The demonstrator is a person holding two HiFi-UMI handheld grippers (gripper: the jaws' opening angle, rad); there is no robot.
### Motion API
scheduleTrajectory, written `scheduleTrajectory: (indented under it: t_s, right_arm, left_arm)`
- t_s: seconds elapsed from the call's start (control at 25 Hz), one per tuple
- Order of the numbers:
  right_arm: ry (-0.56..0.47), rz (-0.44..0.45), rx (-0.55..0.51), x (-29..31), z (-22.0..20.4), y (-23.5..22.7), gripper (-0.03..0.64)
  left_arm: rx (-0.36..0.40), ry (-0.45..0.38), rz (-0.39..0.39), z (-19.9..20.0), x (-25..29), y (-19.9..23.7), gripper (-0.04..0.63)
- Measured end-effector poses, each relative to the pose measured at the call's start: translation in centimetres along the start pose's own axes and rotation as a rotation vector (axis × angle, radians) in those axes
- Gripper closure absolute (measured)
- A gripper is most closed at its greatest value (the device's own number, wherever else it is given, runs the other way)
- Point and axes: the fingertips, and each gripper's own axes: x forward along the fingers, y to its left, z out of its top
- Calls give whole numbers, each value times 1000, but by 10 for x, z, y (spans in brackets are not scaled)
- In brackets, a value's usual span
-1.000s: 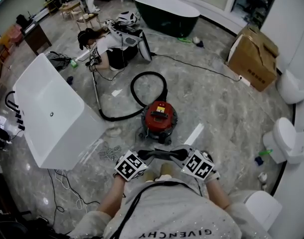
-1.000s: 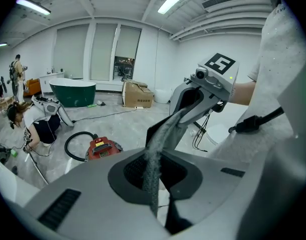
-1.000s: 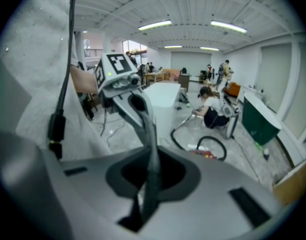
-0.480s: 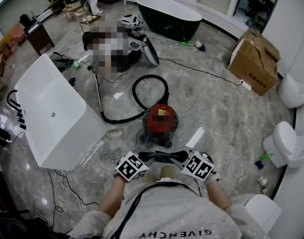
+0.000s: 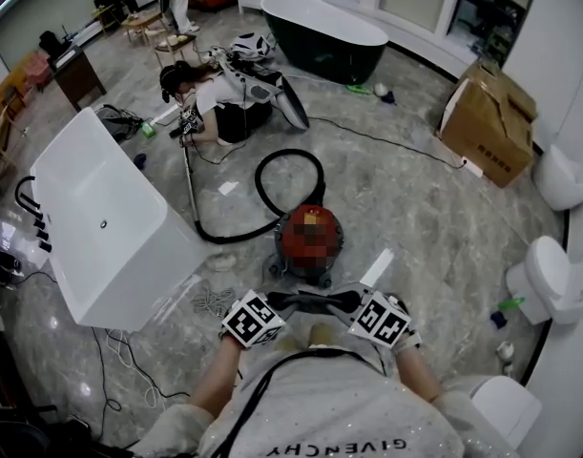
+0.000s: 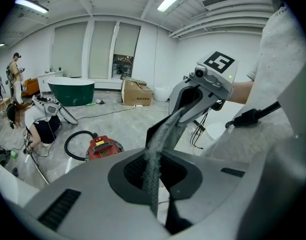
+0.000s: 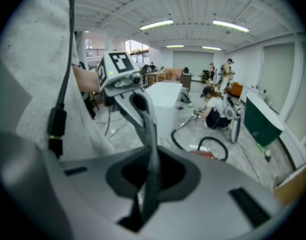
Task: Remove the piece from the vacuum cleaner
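Head view: you hold the left gripper [image 5: 305, 300] and the right gripper [image 5: 327, 300] close before your chest, tips turned toward each other and meeting, marker cubes facing up. The red vacuum cleaner [image 5: 308, 240] stands on the marble floor [image 5: 406, 198] just beyond the tips, touched by neither gripper. Its black hose [image 5: 270, 172] loops away behind it and joins a thin wand [image 5: 188, 184] that runs to a person [image 5: 219, 103] crouched on the floor. A white bathtub [image 5: 81, 198] lies to the left of the cleaner, a dark green bathtub [image 5: 322, 27] farther off, and a cardboard box [image 5: 487, 117] to the right.

Left gripper view: the 2 jaws lie pressed together with nothing between them.

Right gripper view: the 2 jaws likewise meet on nothing.
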Motion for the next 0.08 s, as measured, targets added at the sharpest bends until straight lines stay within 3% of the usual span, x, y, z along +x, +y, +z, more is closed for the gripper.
scheduleTrajectory:
  t_s: [0.08]
  right_arm:
    - [2, 2, -3, 2, 1, -1, 575]
  left_arm:
    - [-4, 0, -1, -1, 0, 2, 565]
